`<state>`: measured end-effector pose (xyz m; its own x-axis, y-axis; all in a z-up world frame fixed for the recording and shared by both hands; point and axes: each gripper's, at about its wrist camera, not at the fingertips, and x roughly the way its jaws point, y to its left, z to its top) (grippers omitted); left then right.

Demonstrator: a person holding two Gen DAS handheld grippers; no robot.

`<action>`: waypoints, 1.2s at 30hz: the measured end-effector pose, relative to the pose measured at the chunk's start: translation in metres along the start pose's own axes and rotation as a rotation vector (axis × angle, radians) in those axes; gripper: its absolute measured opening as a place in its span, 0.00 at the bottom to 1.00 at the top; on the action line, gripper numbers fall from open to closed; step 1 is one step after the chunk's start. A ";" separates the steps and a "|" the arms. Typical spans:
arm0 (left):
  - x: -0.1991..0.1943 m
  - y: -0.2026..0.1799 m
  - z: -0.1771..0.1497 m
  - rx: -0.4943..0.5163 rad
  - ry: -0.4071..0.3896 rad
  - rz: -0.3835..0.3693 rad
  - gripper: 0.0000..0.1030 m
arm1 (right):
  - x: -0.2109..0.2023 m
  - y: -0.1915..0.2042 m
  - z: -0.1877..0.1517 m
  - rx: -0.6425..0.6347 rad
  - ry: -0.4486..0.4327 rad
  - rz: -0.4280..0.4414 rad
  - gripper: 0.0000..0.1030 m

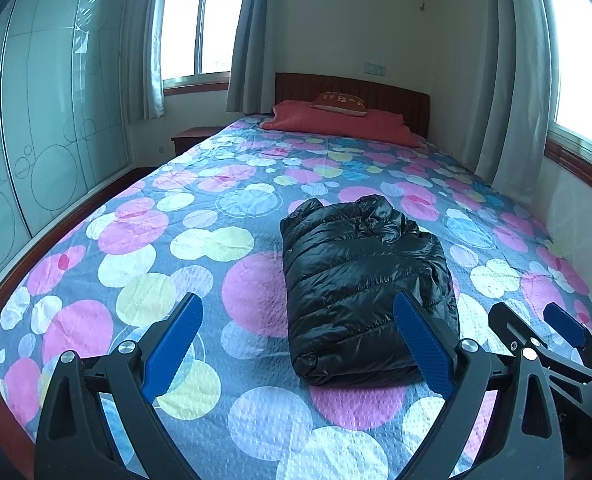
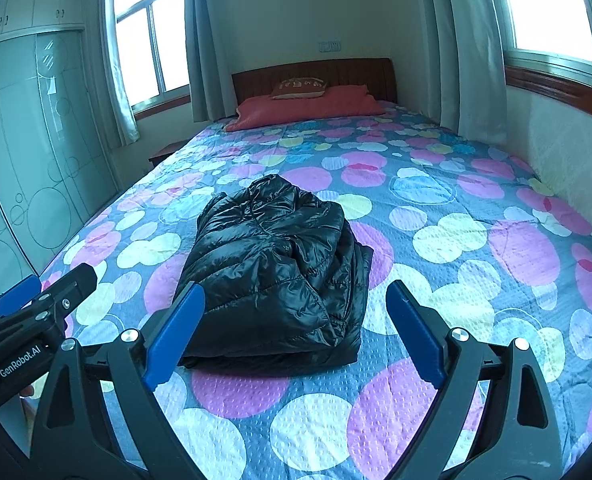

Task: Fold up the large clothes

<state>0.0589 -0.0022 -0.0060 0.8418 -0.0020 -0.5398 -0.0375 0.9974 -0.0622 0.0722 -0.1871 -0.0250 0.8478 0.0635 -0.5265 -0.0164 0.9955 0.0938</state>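
Note:
A black puffer jacket [image 1: 366, 292] lies folded into a compact bundle on the bed; in the right wrist view the jacket [image 2: 276, 276] sits just ahead of the fingers. My left gripper [image 1: 298, 340] hovers open over the bedspread, its right finger in front of the bundle's near right corner. My right gripper [image 2: 296, 332] is open too, with the bundle's near edge just beyond its fingertips and nothing pressed between the pads. Each gripper shows in the other's view: the right gripper [image 1: 536, 328] at the lower right, the left gripper [image 2: 48, 284] at the lower left.
The bed carries a blue bedspread [image 1: 200, 216] with pink, white and yellow circles. A red pillow [image 1: 336, 122] and small cushion [image 1: 340, 102] lie by the wooden headboard. A glass-door wardrobe [image 1: 48, 112] stands left, a wall with windows and curtains runs right.

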 end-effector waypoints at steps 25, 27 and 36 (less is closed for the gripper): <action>-0.003 -0.006 -0.004 0.019 -0.006 -0.032 0.92 | -0.004 0.000 -0.004 0.012 0.008 -0.006 0.89; -0.002 -0.006 -0.005 0.022 0.002 -0.029 0.92 | -0.003 0.000 -0.004 0.014 0.011 -0.006 0.89; 0.006 -0.007 -0.008 0.021 0.035 -0.006 0.92 | 0.003 -0.001 -0.007 0.020 0.019 -0.002 0.89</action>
<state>0.0599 -0.0103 -0.0156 0.8224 -0.0104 -0.5689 -0.0204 0.9986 -0.0478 0.0709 -0.1877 -0.0323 0.8376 0.0633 -0.5426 -0.0041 0.9940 0.1096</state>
